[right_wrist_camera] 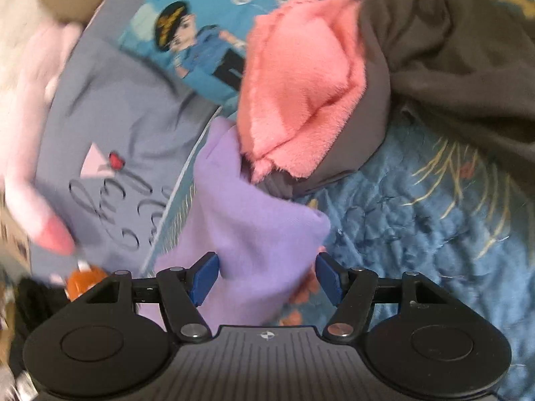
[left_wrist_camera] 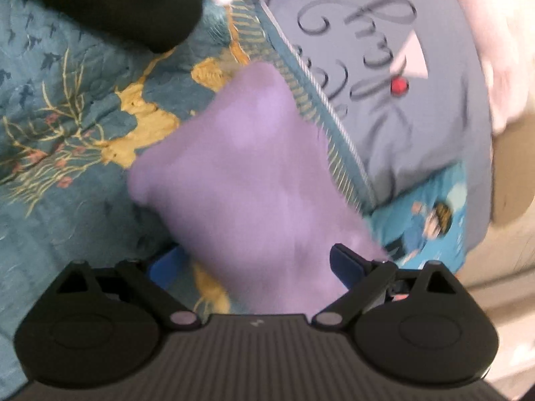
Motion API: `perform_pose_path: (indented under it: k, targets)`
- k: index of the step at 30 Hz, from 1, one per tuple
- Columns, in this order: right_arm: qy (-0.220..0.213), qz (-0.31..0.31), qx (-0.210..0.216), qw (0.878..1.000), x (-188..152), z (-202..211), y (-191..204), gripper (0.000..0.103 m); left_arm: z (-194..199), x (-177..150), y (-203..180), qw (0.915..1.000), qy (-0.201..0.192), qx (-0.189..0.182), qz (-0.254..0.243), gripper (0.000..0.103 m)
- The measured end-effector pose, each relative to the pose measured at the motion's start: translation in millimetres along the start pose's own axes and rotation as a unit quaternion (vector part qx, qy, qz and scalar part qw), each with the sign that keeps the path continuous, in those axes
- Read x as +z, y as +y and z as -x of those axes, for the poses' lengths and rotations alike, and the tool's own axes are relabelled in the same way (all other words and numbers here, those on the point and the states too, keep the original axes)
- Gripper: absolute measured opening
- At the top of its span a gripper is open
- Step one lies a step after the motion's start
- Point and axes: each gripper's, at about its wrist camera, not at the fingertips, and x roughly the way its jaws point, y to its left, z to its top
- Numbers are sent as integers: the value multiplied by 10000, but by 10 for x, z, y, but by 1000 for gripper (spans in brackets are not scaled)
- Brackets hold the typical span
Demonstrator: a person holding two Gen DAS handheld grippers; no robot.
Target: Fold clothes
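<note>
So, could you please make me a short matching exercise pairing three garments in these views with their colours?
Garments:
1. Cloth between the open right claw fingers
2. Fleecy lining
3. Top with script lettering

Colours:
A. grey-blue
B. lilac
C. coral pink

Pairs: 1-B, 2-C, 3-A

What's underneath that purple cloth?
The purple cloth lies on a blue patterned bedspread, its far edge over the bedspread's striped border. A pink fleece overlaps its far end. Anything directly beneath is covered.
</note>
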Motion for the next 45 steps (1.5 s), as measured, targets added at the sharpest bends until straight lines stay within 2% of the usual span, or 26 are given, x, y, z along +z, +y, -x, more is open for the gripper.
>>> perform_pose_path:
  k: [3, 5, 6, 7, 9, 10, 13, 16, 18, 21, 25, 29, 33, 40, 45]
  targets:
    - [-66, -303, 87, 9995, 16, -62, -29, 53, -47, 86, 119, 9983, -117, -235, 511, 88]
    - [-90, -372, 134, 9992, 11, -57, -48, 27, -37, 118, 209, 9963, -238, -316, 768, 77]
    - [-82, -413, 184, 9989, 8, -53, -65, 25, -28, 125, 251, 9952, -303, -315, 873, 61]
    - [-83, -429, 217, 9988, 4, -43, -75, 22, -15, 125, 295, 9943, -371, -284, 956, 37]
    - [-102, -369, 243, 9990, -4, -10, -69, 18, 15, 85, 364, 9924, -548, -280, 1068, 18]
    - [-116, -271, 233, 9993, -9, 10, -44, 17, 30, 66, 359, 9921, -648, -252, 1041, 13]
    - [-185, 315, 103, 9993, -10, 62, 135, 15, 100, 44, 129, 9937, -1015, 64, 477, 10]
    - [-246, 1160, -121, 9929, 16, 92, 397, 13, 243, -34, -342, 9862, -1432, 525, -648, 10]
    - [-234, 1359, -172, 9903, 80, 143, 496, 13, 314, -50, -550, 9832, -1432, 638, -939, 10]
    - [-126, 1262, -132, 9918, 156, 321, 498, 13, 547, -201, -615, 9823, -1301, 767, -1106, 10]
    - [26, 1501, -85, 9886, 17, 705, 451, 13, 907, -459, -631, 9804, -1121, 956, -1308, 10]
    - [208, 1463, -154, 9889, -213, 1119, 180, 13, 1266, -716, -627, 9780, -928, 1142, -1479, 10]
    - [295, 1398, -272, 9894, -376, 1401, -67, 13, 1555, -1053, -398, 9785, -626, 1355, -1426, 10]
    - [436, 1277, -461, 9898, -643, 1873, -475, 14, 1891, -1431, -218, 9801, -419, 1402, -1345, 10]
    - [590, 1012, -520, 9918, -679, 1963, -607, 17, 1921, -1520, -161, 9791, -317, 1549, -1276, 11]
